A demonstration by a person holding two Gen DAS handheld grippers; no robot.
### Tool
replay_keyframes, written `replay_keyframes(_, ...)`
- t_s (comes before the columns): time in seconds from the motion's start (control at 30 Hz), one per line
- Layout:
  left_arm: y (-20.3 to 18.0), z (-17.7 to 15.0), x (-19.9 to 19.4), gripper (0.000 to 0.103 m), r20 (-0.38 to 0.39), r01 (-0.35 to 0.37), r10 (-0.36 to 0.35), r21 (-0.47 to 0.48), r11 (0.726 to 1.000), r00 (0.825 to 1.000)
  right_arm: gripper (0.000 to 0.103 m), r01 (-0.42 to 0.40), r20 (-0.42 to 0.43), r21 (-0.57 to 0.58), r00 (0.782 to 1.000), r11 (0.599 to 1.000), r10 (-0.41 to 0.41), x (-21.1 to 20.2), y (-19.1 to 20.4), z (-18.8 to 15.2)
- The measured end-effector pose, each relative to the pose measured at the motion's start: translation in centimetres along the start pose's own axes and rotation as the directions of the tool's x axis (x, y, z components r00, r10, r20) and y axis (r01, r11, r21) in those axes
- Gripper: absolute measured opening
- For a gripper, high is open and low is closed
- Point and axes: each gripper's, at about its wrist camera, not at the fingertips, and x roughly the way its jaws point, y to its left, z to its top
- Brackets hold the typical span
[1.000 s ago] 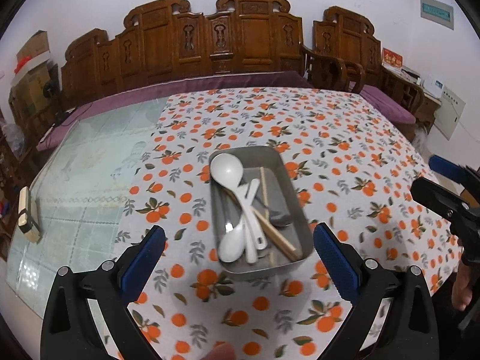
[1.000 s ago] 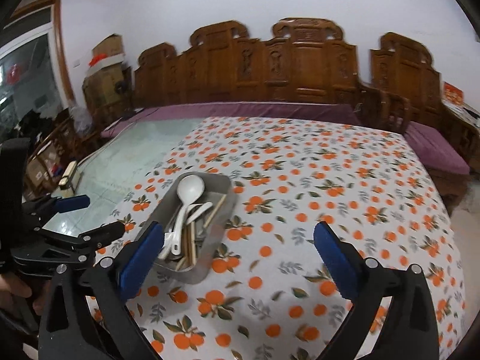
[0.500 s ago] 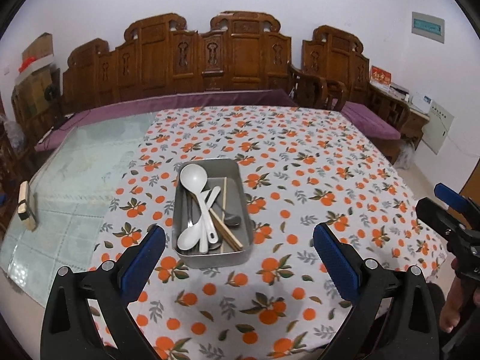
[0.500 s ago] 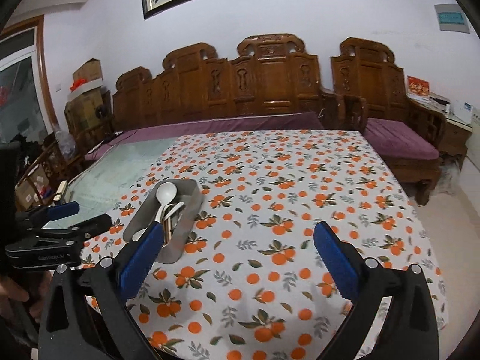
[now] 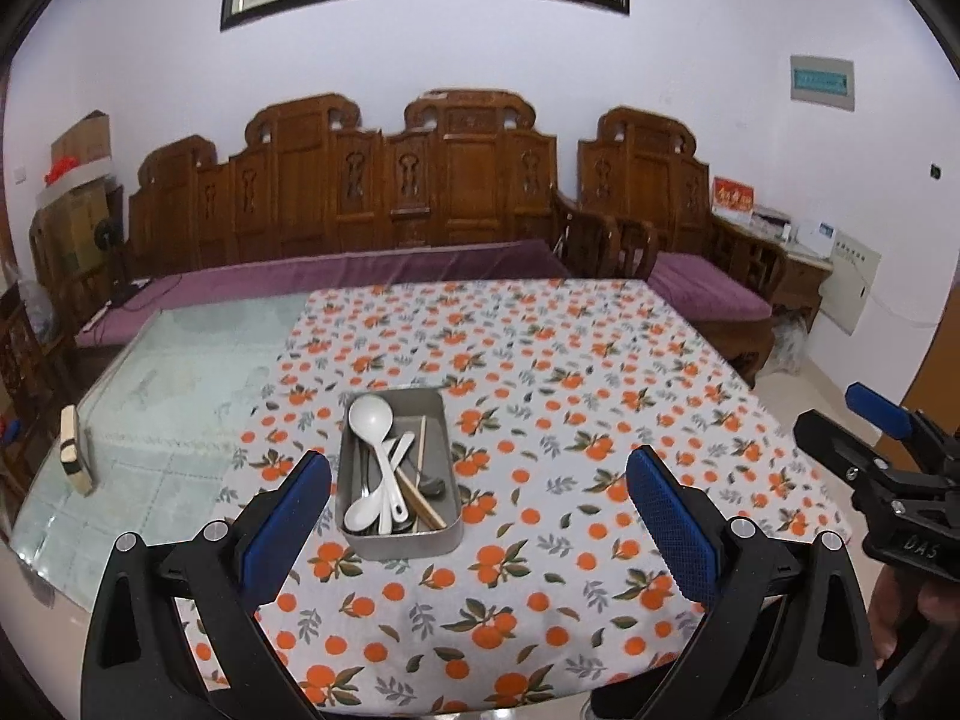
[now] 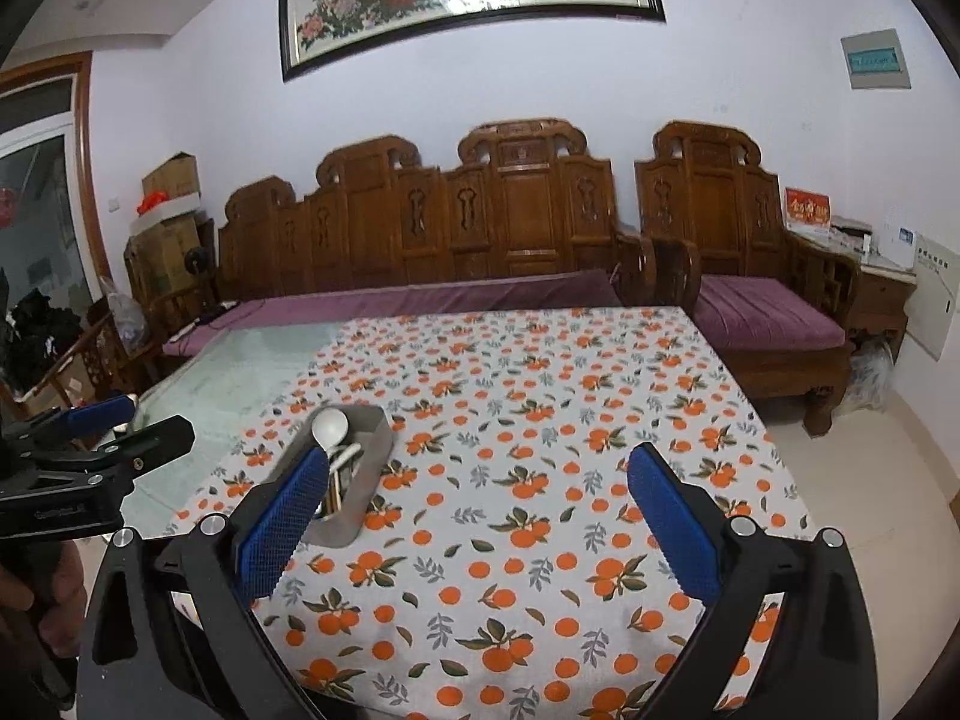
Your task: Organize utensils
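A grey metal tray (image 5: 445, 420) sits on the orange-print tablecloth (image 5: 570, 432). It holds a large white ladle (image 5: 371, 417), smaller white spoons (image 5: 384, 489), wooden chopsticks (image 5: 422, 489) and a dark spoon (image 5: 433, 485). The tray also shows in the right wrist view (image 6: 369, 462), partly behind my right gripper's left finger. My left gripper (image 5: 477, 525) is open and empty, held back from the tray near the table's front edge. My right gripper (image 6: 477, 531) is open and empty, to the right of the tray.
The left part of the table is bare glass (image 5: 180, 396) with a small wooden block (image 5: 73, 450) near its left edge. A carved wooden bench with purple cushions (image 5: 372, 264) stands behind the table. A wooden armchair (image 6: 762, 300) stands at the right.
Both grippers have pulled back and up from the table, so the tray looks smaller and farther away. The tray and utensils have not moved. Both grippers stay open.
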Motion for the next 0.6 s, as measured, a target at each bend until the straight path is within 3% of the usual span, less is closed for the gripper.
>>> replay_keyframes(0.6,-0.4,3.0,-7.8,0.095,0.177,-0.013,0.014,-0.009,1.000,0.984,0.100,0.011,0.188,-0.051,0.982,0.999,-0.001,-7.4,2.3,4.1)
